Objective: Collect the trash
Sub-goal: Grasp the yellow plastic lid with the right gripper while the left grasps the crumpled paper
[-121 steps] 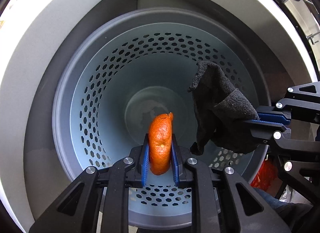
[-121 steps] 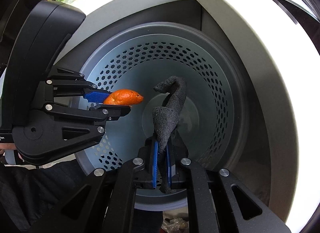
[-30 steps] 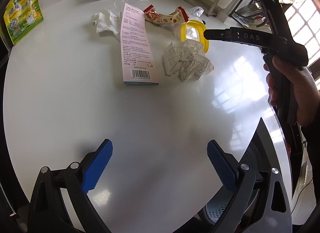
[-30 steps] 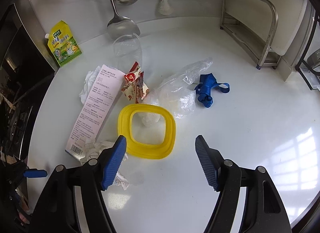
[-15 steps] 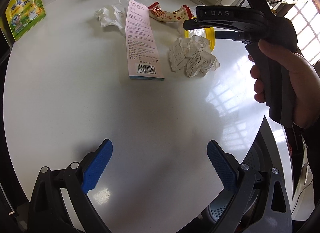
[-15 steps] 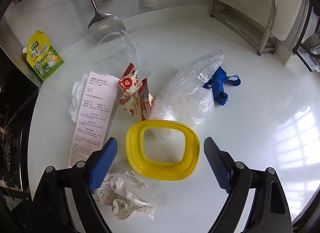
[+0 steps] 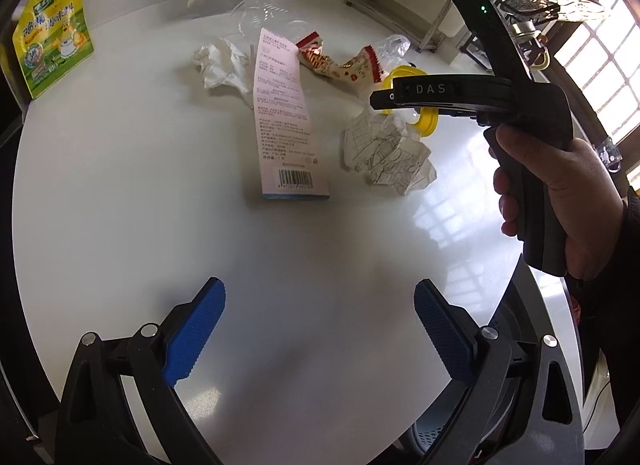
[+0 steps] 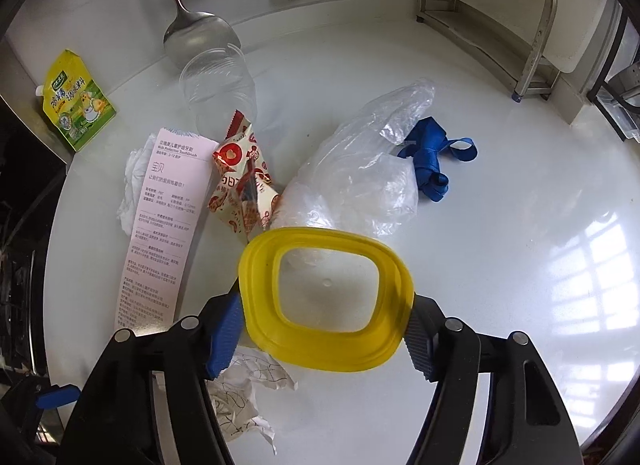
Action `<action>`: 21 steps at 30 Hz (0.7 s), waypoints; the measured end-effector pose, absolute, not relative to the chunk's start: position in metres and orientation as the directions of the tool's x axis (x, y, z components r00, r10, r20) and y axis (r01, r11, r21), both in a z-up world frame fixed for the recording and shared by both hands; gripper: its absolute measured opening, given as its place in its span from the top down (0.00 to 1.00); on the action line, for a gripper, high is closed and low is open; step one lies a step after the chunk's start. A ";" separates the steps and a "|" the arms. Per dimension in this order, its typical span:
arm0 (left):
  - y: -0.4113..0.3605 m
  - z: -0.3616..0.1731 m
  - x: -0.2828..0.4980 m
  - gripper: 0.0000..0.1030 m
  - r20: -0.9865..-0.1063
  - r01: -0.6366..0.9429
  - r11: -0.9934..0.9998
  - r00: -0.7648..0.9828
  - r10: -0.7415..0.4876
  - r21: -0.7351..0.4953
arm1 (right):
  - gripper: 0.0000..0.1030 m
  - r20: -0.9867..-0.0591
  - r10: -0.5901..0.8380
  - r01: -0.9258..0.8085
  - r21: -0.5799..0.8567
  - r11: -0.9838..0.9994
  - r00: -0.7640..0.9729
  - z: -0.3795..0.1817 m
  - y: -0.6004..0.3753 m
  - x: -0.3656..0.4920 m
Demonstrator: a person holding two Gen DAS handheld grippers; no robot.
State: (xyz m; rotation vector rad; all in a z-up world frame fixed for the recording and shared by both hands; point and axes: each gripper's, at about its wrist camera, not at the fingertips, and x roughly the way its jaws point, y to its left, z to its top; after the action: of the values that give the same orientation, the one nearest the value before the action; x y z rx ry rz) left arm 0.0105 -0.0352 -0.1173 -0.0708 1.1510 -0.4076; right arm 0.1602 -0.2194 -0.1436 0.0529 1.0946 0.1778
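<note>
Straddling yellow lid (image 8: 326,297), right gripper (image 8: 322,331) seemingly untouching

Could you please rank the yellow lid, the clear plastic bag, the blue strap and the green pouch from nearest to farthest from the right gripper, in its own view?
1. Yellow lid, between the right gripper's open fingers.
2. Clear plastic bag, just beyond.
3. Blue strap, farther right.
4. Green pouch, far left.

We're seeing a glossy white desk (image 8: 520,193), smooth yellow plastic lid (image 8: 256,265), crinkled clear plastic bag (image 8: 360,169), crumpled paper (image 7: 388,153) and shiny metal ladle (image 8: 200,35).
</note>
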 end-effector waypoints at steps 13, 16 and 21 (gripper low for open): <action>-0.120 -0.109 0.055 0.09 -0.856 0.449 0.880 0.383 -0.348 -0.157 | 0.36 -0.832 0.207 -0.019 0.230 0.973 0.514 -0.106 -0.298 0.102; -0.137 -0.112 0.064 0.09 -0.859 0.466 0.883 0.427 -0.282 -0.059 | 0.36 -0.823 0.209 0.004 0.249 0.968 0.527 -0.102 -0.313 0.084; -0.154 -0.127 0.084 0.15 -0.882 0.479 0.877 0.400 -0.251 -0.032 | 0.36 -0.817 0.205 0.035 0.264 0.964 0.539 -0.102 -0.328 0.058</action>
State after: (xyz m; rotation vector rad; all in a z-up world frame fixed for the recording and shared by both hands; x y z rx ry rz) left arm 0.0837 -0.1543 -0.1272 0.2414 1.0644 -0.4670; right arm 0.0582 -0.3278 -0.1017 0.2626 0.9998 0.1021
